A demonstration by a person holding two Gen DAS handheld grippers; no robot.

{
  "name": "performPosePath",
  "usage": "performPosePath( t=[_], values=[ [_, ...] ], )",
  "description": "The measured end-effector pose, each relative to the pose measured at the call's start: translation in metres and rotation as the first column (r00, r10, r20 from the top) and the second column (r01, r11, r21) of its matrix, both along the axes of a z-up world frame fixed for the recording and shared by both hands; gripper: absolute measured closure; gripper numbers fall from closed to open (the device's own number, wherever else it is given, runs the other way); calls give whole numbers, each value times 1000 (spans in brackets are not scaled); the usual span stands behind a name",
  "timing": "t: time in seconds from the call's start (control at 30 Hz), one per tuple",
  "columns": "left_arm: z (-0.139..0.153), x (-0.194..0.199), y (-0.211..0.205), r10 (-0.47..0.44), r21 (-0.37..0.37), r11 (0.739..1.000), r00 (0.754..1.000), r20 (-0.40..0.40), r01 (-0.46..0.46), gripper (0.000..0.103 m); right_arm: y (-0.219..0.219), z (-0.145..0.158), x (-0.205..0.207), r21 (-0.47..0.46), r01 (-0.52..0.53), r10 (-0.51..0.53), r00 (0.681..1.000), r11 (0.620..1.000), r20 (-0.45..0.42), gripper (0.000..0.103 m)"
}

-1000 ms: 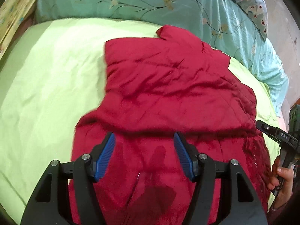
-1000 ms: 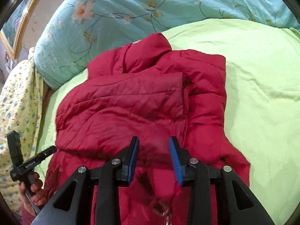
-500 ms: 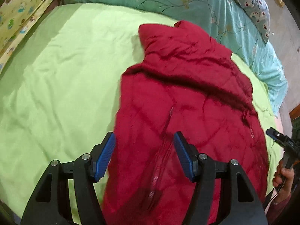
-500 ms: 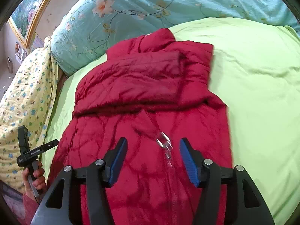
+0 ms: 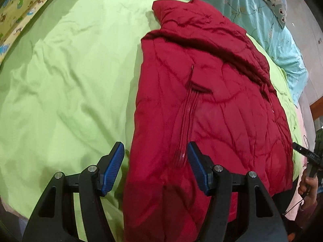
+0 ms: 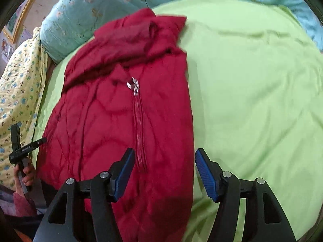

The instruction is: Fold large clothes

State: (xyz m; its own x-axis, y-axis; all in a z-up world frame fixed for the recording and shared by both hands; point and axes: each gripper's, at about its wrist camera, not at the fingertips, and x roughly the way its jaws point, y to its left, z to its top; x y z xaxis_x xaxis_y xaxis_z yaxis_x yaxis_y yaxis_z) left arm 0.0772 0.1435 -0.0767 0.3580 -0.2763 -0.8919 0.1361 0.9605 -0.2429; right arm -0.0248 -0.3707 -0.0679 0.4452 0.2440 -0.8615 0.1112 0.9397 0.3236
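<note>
A large dark red quilted jacket (image 5: 201,104) lies lengthwise on a light green bed sheet (image 5: 66,84), collar at the far end, front zipper (image 5: 185,125) running down its middle. It also shows in the right wrist view (image 6: 113,125) with its silver zipper pull (image 6: 133,84). My left gripper (image 5: 154,165) is open and empty, straddling the jacket's left hem edge. My right gripper (image 6: 164,171) is open and empty over the jacket's right hem edge. The jacket's near end hangs below both views.
A teal floral quilt (image 5: 262,16) lies along the far side of the bed (image 6: 101,6). A yellow patterned blanket (image 6: 18,92) lies at one side. The other hand-held gripper shows at each view's edge (image 5: 310,157), (image 6: 20,149).
Both grippers pulled back toward the near hem and outward to the jacket's sides. The right gripper's jaws opened wider. The jacket now lies long and narrow, with its folded sleeve part farther away.
</note>
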Motion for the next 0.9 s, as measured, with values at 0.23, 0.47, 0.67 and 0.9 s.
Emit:
performPosePath(
  t=[0.23, 0.47, 0.67, 0.9],
  values=[
    [-3, -21, 5, -38, -2, 999, 999, -23, 38, 39, 10, -20, -21, 48, -64, 68, 995, 997, -73, 39],
    [-7, -35, 0, -96, -19, 995, 994, -46, 95, 39, 15, -28, -45, 103, -129, 140, 984, 986, -107, 38],
    [-10, -45, -8, -148, -10, 989, 987, -62, 147, 39, 20, -36, -57, 128, -168, 185, 974, 977, -131, 40],
    [-9, -59, -17, -209, -27, 978, 978, -26, 208, 62, 15, -40, -59, 183, -151, 172, 980, 971, -104, 53]
  ],
)
